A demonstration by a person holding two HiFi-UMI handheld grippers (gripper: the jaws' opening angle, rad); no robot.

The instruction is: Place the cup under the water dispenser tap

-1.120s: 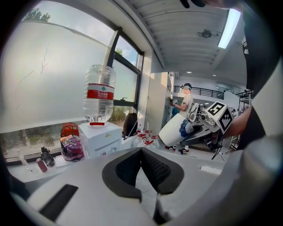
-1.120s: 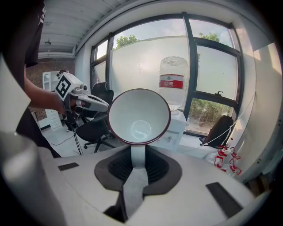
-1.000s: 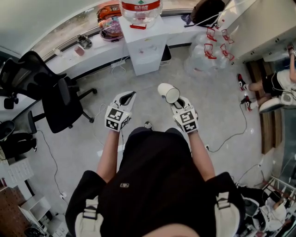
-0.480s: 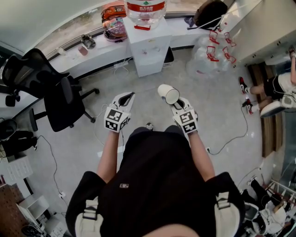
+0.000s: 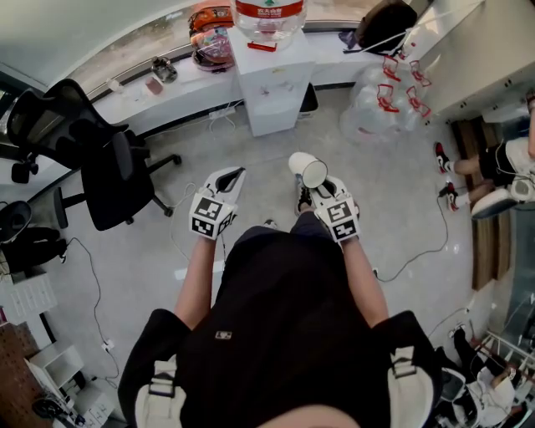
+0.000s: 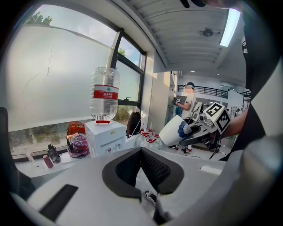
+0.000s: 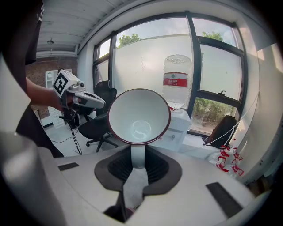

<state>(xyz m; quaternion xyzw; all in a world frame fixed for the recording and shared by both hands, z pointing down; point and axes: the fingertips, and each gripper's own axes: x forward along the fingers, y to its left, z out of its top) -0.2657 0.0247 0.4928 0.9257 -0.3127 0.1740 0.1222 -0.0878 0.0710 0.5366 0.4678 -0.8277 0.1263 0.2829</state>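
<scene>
The right tongs (image 5: 320,185) are clamped on the handle of the white cup (image 5: 306,168), which is carried out in front of the person's body, tipped so its red-rimmed mouth faces back toward them. Gripping the handle rather than the wall probably keeps the body free to slide in beneath the outlet. The left tongs (image 5: 234,175) are closed on nothing and held alongside, likely just kept clear. The cup is in mid-air over the floor (image 5: 251,167), well apart from the water dispenser (image 5: 272,84) with its upturned bottle (image 5: 269,12), which stands against the bench (image 5: 167,88) by the window. Judging by that gap, the approach is only beginning, and the cup must be righted before it goes under the tap (too small to pick out here)
</scene>
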